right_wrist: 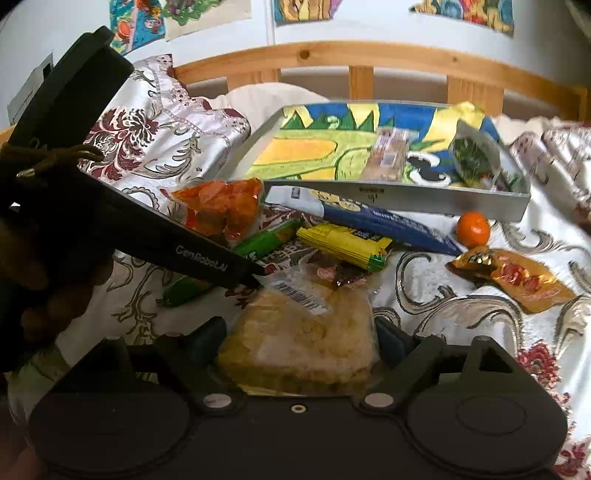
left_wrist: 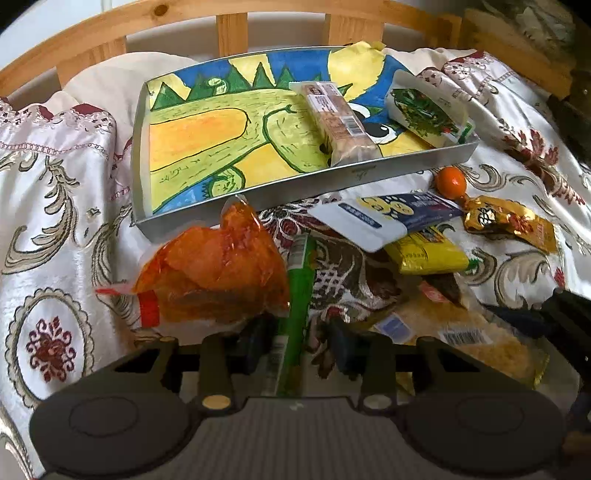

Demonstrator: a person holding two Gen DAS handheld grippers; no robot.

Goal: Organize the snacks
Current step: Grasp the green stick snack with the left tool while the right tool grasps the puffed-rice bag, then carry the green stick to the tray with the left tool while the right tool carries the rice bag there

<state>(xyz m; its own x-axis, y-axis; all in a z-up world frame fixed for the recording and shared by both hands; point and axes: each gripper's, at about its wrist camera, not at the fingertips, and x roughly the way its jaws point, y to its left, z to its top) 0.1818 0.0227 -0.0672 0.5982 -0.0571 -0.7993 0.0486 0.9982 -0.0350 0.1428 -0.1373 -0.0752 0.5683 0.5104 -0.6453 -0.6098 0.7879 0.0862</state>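
Observation:
A long green snack stick point(left_wrist: 295, 302) lies on the patterned cloth and runs between the fingers of my left gripper point(left_wrist: 299, 343). The pads stand close on either side, with a strip of cloth still showing by the right one, so the gripper is open. My right gripper point(right_wrist: 299, 343) is shut on a clear packet of yellow pastry point(right_wrist: 303, 339), which fills the whole gap between its pads. The metal tray point(left_wrist: 332, 181) with a dinosaur drawing inside sits beyond and holds a brown bar packet point(left_wrist: 340, 122) and a white-and-green packet point(left_wrist: 424, 110).
Loose on the cloth are an orange crisp bag point(left_wrist: 221, 273), a blue-and-white packet point(left_wrist: 388, 218), a yellow packet point(left_wrist: 424, 254), a gold packet point(left_wrist: 509, 221) and a small orange ball point(left_wrist: 450, 181). A wooden slatted rail point(left_wrist: 232, 29) borders the back.

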